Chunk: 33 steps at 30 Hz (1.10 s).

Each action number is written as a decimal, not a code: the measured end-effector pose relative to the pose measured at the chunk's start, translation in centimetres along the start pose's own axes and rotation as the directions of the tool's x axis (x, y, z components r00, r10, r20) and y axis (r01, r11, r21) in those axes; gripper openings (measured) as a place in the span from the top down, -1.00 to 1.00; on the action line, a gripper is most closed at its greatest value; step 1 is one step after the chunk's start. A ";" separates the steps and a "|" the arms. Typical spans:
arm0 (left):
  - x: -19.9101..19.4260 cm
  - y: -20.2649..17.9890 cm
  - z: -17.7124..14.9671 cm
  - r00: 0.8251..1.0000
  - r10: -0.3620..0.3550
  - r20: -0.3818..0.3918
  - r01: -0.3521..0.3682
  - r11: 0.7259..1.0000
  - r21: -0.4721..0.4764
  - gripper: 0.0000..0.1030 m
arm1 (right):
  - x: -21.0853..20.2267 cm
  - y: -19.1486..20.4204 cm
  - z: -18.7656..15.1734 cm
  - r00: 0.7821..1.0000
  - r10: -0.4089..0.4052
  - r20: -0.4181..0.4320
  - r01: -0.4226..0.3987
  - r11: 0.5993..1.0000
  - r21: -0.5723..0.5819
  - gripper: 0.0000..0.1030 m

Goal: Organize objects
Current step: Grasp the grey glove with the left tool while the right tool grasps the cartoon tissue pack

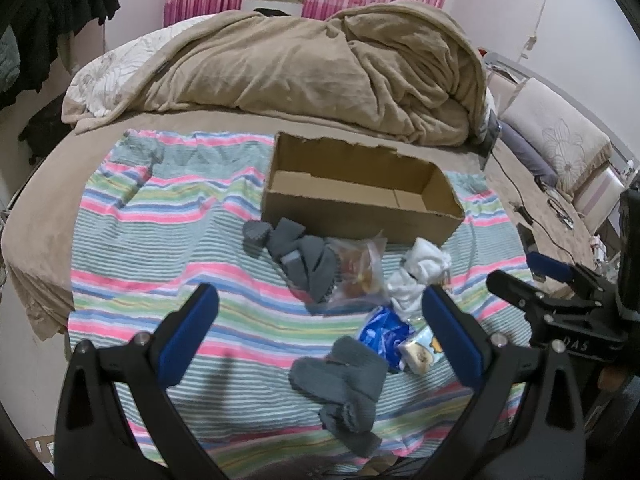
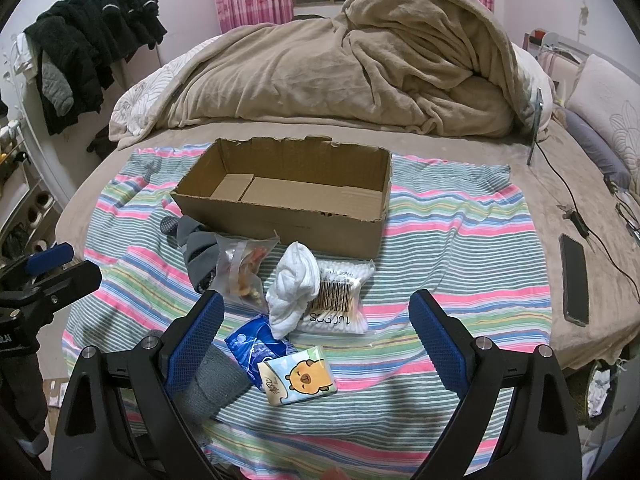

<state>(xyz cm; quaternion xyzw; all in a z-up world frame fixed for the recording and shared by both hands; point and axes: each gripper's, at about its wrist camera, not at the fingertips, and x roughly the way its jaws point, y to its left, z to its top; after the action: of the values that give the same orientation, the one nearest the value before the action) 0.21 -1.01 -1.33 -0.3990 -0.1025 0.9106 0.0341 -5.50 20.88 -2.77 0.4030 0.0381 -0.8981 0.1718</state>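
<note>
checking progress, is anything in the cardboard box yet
No, the cardboard box shows only its bare floor; the tissue pack lies outside on the striped cloth.
</note>
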 end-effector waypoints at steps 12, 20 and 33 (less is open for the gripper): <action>3.1 0.0 -2.5 0.994 -0.030 -0.102 0.031 0.999 0.009 -0.98 | 1.7 -0.4 -2.0 0.998 -0.016 -0.066 0.017 1.000 0.004 -0.85; 6.6 -1.0 -5.7 0.976 -0.055 -0.209 0.065 0.997 0.044 -0.97 | 4.0 -0.9 -4.3 0.990 -0.012 -0.139 0.012 1.000 0.001 -0.85; 11.5 -2.0 -9.2 0.923 -0.072 -0.377 0.121 0.987 0.109 -0.66 | 7.7 0.4 -6.6 0.968 0.040 -0.249 -0.059 0.996 -0.072 -0.85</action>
<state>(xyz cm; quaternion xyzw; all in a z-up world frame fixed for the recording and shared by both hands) -0.86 4.05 -15.29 -0.5556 -0.0543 0.8204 0.1237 -5.40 19.73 -12.90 0.5056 0.0845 -0.8341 0.2039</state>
